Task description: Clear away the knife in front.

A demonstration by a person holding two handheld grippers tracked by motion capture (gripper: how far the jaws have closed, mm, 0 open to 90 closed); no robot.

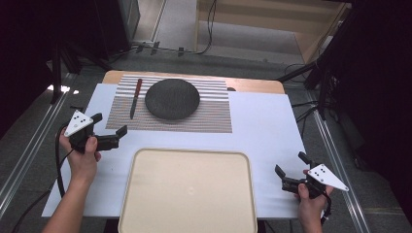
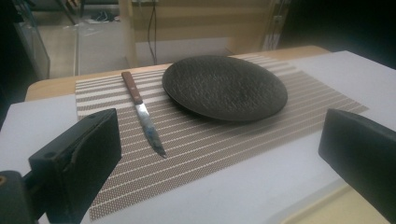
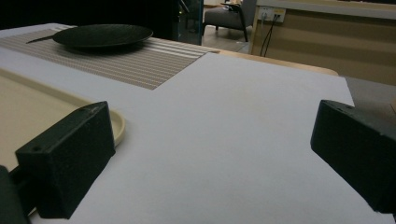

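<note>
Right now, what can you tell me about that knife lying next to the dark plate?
The knife is a small table knife with a reddish-brown, wood-like handle and a plain metal blade that narrows to a point. It lies flat on the striped placemat, just left of the dark plate and apart from it, handle toward the far edge of the table and tip toward the person. Only the mat touches it. The open left gripper is nearest.

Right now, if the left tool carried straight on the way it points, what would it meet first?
The left tool, jaws open and empty, points over the striped placemat toward the dark plate. Probably the plate's near rim first; the knife lies left of that line. Its height is unclear.
</note>
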